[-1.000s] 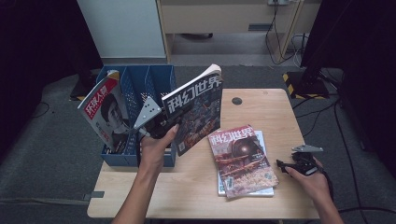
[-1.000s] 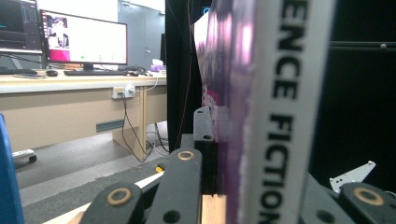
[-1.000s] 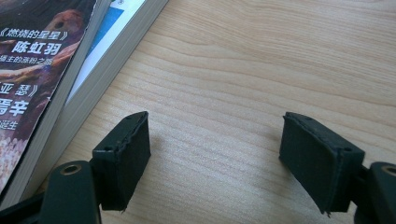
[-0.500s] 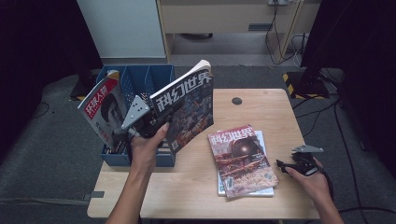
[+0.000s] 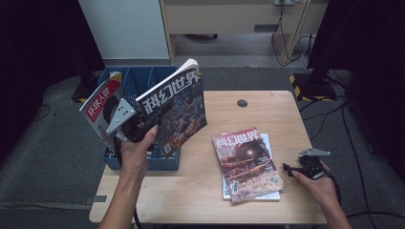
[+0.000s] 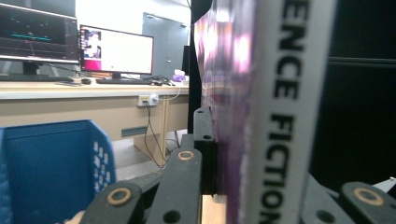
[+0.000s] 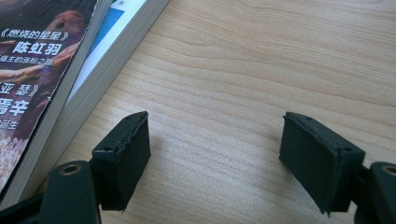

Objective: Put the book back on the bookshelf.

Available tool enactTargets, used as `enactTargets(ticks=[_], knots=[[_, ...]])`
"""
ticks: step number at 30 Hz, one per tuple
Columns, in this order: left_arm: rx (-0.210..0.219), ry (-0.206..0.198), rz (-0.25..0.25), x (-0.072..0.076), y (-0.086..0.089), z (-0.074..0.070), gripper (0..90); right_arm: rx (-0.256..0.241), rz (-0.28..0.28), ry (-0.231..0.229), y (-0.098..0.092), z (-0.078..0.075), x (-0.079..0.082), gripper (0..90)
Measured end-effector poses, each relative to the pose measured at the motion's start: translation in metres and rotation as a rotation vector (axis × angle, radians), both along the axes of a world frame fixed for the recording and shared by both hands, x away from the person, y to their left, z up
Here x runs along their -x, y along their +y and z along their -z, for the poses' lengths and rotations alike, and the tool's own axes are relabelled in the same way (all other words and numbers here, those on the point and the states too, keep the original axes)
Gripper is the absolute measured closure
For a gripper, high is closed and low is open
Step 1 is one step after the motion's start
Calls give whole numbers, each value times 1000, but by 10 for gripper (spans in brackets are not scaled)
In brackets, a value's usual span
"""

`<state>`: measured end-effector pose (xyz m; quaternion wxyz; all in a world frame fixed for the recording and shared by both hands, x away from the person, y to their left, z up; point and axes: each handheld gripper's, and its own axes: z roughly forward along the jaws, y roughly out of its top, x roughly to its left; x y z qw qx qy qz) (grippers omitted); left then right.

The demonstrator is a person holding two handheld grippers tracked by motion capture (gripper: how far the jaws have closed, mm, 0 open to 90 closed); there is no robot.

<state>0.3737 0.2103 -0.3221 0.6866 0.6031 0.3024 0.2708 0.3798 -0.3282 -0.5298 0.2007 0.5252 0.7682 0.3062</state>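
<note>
High view — left claw (image 5: pixel 143 125) clamped on the lower edge of a science-fiction magazine (image 5: pixel 179 112), held upright and tilted above the blue file organiser (image 5: pixel 143 162) at the counter's left edge. One magazine with a red masthead (image 5: pixel 99 102) stands in the organiser's left compartment. Two more magazines lie stacked (image 5: pixel 248 164) on the wooden counter (image 5: pixel 267 109), right of centre; the right claw (image 5: pixel 292 168) rests just right of the stack, apart from it.

Left gripper view — the held magazine's spine (image 6: pixel 280 112) stands vertical, pinched between the jaws near its foot; organiser wall (image 6: pixel 56 168) at lower left.

Right gripper view — right claw (image 7: pixel 215 154) wide and empty over bare counter (image 7: pixel 261 60); stack edge (image 7: pixel 100 70) at far left.

Handling, as judged: light, glossy and floppy — likely to sag or slip from a one-edge grip. Best taken near the spine, where it is stiffest.
</note>
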Motion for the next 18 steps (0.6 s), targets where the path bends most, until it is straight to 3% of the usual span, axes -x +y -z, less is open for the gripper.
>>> enactTargets(ticks=[18], knots=[[2,1,-54,7,27,-2,825,0,-1,-2,0,0,0,244]])
